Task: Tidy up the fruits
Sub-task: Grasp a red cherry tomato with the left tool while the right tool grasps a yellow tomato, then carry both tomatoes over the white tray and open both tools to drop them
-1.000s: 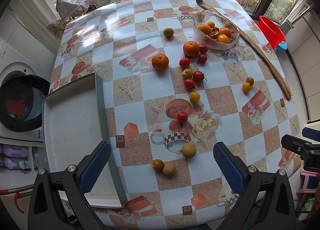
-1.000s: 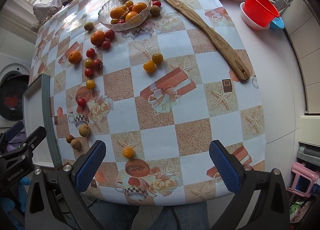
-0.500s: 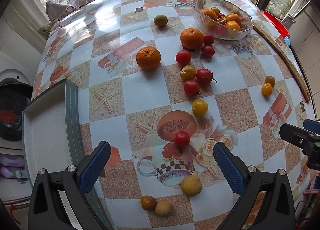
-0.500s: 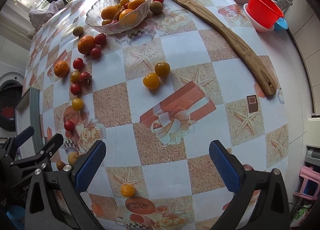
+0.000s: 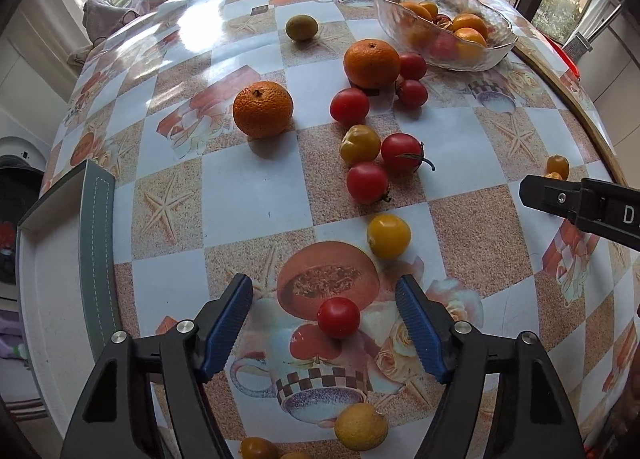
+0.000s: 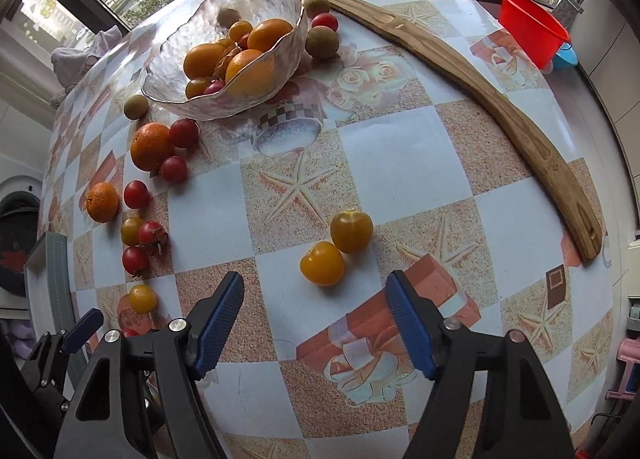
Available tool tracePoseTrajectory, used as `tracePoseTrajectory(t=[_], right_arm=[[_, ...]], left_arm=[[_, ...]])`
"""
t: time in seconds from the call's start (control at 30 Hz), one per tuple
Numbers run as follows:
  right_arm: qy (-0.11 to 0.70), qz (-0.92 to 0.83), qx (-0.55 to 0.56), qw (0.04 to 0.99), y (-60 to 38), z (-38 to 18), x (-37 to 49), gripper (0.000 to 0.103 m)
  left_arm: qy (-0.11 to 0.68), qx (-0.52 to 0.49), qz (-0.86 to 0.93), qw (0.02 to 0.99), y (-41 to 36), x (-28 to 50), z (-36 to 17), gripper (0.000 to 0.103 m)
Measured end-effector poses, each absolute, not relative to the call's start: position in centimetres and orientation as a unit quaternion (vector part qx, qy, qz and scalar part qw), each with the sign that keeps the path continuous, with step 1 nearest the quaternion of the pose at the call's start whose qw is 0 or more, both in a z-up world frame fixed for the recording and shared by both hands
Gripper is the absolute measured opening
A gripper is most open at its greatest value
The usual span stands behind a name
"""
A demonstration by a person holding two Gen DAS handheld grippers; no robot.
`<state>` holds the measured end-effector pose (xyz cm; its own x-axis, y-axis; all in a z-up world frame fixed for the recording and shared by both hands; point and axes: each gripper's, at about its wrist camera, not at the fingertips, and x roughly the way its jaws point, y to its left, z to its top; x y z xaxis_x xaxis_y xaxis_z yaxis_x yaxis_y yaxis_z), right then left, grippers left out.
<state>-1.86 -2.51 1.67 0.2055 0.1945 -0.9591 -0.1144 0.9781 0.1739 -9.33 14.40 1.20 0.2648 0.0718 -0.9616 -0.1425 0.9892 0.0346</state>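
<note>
Since a second ago both grippers have been lowered toward the counter (image 5: 256, 195) and their jaws partly closed. A red tomato (image 5: 338, 317) is framed between the left gripper (image 5: 325, 329) fingers, untouched. Two yellow tomatoes (image 6: 322, 263) lie just ahead of the right gripper (image 6: 314, 325), outside its fingers. Both are held part-open and empty. The glass bowl (image 6: 208, 99) stands well apart. Risk noted: round fruit may be nudged by one finger and rolled away.
</note>
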Motion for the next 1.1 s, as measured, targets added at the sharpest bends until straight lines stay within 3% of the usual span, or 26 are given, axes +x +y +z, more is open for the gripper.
tracePoseTrajectory(t=[0.07,0.13,0.23,0.27,0.8,1.1], right_arm=[[0.618,0.099,0.031,0.779,-2.2,1.8,-1.5,0.062],[0.618,0.09,0.022,0.781,-1.9,1.9,-1.4,0.051],[0.618,0.098,0.03,0.779,-2.4,1.8,-1.7,0.02],[0.618,0.101,0.032,0.779,-2.6,1.9,-1.7,0.02],[0.63,0.175,0.054,0.755,-1.7,3.8,-6.3,0.02],[0.625,0.227,0.03,0.746,3.9,5.1,-7.6,0.02]], left_arm=[[0.599,-0.026,0.065,0.798,14.2,-9.3,1.3,0.067],[0.595,-0.032,0.053,0.802,14.0,-9.5,1.4,0.055],[0.588,-0.034,0.041,0.807,12.9,-10.2,1.7,0.03],[0.588,-0.035,0.038,0.808,12.7,-10.3,1.8,0.018],[0.568,-0.117,0.022,0.815,17.0,-13.1,4.9,0.018],[0.542,-0.143,0.07,0.825,22.3,-15.6,7.2,0.018]])
